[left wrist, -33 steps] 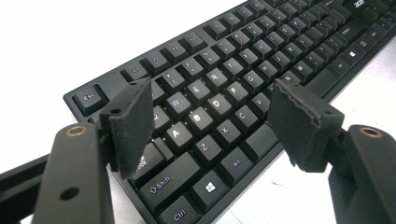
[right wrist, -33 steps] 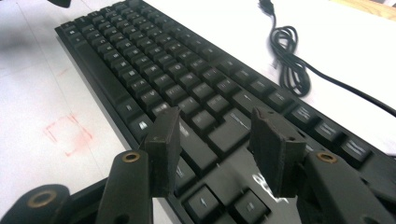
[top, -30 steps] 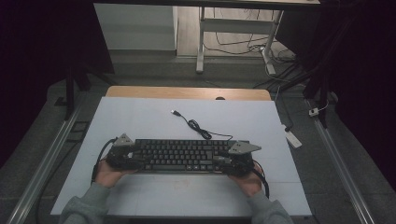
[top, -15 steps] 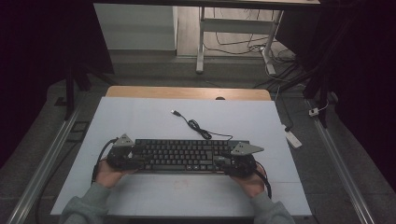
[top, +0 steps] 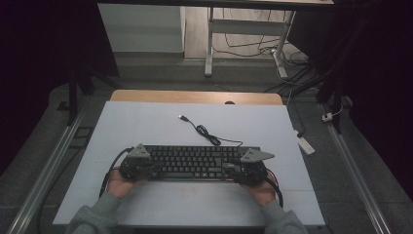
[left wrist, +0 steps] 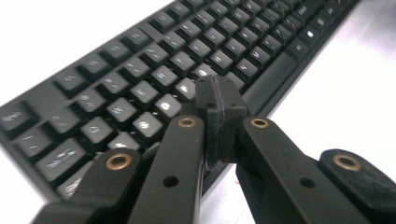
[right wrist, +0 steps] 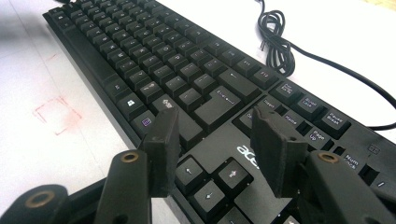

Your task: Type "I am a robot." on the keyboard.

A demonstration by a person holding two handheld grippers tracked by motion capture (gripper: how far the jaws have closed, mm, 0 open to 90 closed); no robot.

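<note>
Over the keyboard (left wrist: 154,70), the left tool (left wrist: 220,100) has just closed empty, right tool (right wrist: 217,140) apart

left gripper (left wrist: 219,112) now closed, empty

Dim lab or test room
A white-topped table (top: 146,126) stands between floor rails (top: 48,165) (metal, both sides); loose cables (top: 253,46) and a power strip (top: 306,144) lie on grey carpet.

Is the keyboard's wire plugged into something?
No, the keyboard has its cable lying loose on the table, with the plug end bare.
</note>
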